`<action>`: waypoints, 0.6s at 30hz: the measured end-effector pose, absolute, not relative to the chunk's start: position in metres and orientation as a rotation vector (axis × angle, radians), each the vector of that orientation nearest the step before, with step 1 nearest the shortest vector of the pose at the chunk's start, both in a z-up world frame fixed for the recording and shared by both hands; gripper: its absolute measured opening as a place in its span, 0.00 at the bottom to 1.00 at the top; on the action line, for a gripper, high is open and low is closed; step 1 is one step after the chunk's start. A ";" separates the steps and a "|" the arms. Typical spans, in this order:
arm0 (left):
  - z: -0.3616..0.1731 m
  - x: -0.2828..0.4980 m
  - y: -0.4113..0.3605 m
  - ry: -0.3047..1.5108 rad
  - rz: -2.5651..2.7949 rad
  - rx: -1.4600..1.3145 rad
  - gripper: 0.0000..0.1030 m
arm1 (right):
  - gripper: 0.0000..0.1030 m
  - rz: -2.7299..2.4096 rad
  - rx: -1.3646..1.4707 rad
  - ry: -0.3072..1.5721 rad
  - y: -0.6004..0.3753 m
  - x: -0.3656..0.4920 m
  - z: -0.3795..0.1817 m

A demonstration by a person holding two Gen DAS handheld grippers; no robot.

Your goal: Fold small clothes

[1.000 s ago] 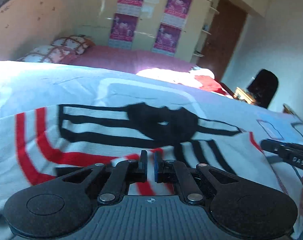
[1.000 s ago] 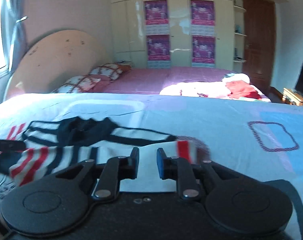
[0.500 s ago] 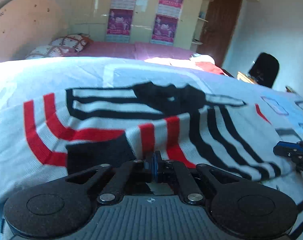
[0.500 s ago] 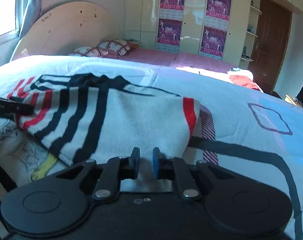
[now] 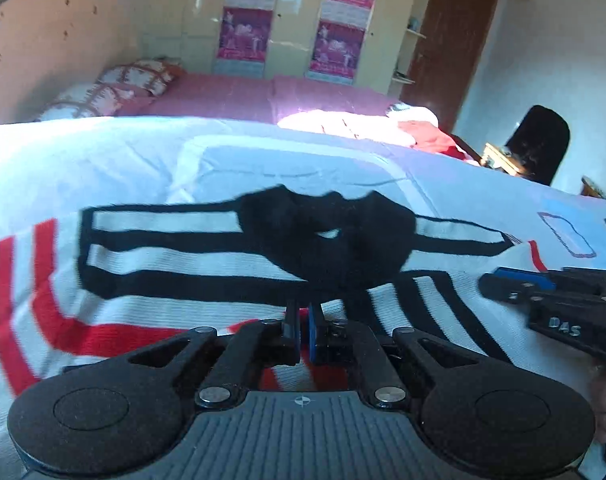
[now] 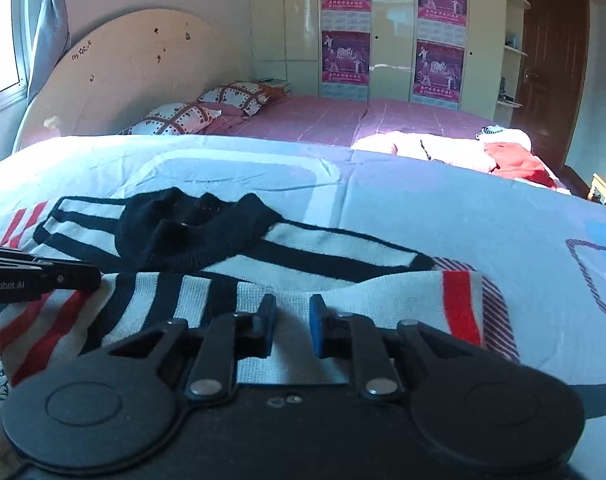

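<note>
- A small striped knit sweater — white with black and red bands and a black collar — lies spread on the pale blue bedcover, its near hem already doubled back up toward the collar.
- The left gripper has its jaws pinched almost together; a thin layer of the folded edge seems to be caught between them, though the fingers hide the exact bite.
- The right gripper has its jaws parting at this moment, only a narrow gap so far. White knit lies in the gap, and the pads no longer look pressed on it.
- From the left view the right gripper shows at the right edge, over the sweater's striped side; a bit of the person's hand is behind it.
- Handling, as I judge it: the knit is light, soft and limp — it will drape and sag between two holds, and its ribbed surface should grip the pads well enough not to slip.
- It stretches, so a hard pull could skew the stripes; nothing about it is fragile.
- Best holds are likely the two corners of the folded edge, or a sleeve cuff, pinching both layers together so the fold carries over flat.
</note>
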State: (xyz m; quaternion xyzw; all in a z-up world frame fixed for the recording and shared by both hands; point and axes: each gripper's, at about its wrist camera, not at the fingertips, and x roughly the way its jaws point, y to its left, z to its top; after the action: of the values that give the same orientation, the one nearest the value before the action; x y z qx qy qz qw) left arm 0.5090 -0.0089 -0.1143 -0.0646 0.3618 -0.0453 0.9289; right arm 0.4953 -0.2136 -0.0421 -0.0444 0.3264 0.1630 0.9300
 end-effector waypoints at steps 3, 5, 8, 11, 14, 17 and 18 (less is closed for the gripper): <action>-0.121 0.504 -0.005 0.741 -0.091 -0.119 0.04 | 0.20 0.359 -0.083 0.646 -0.219 0.476 -0.036; -0.123 0.503 -0.006 0.726 -0.086 -0.102 0.04 | 0.18 0.343 -0.154 0.685 -0.216 0.470 -0.050; -0.118 0.503 -0.011 0.735 -0.067 -0.077 0.04 | 0.18 0.339 -0.126 0.675 -0.219 0.467 -0.047; -0.108 0.497 -0.015 0.745 -0.071 -0.080 0.04 | 0.23 0.352 -0.090 0.641 -0.220 0.456 -0.031; -0.094 0.471 -0.023 0.719 -0.108 -0.089 0.58 | 0.24 0.394 -0.063 0.632 -0.216 0.435 -0.020; -0.087 0.443 -0.043 0.661 -0.170 -0.031 0.92 | 0.17 0.436 -0.075 0.644 -0.202 0.412 -0.020; -0.088 0.440 -0.048 0.673 -0.178 -0.008 0.92 | 0.11 0.438 -0.079 0.656 -0.197 0.407 -0.021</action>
State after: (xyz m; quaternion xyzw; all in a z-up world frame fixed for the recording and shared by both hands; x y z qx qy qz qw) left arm 0.4396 -0.0480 -0.0885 -0.0040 0.3299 -0.0871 0.9400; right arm 0.4070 -0.1970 -0.0211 -0.0384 0.3194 0.2132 0.9225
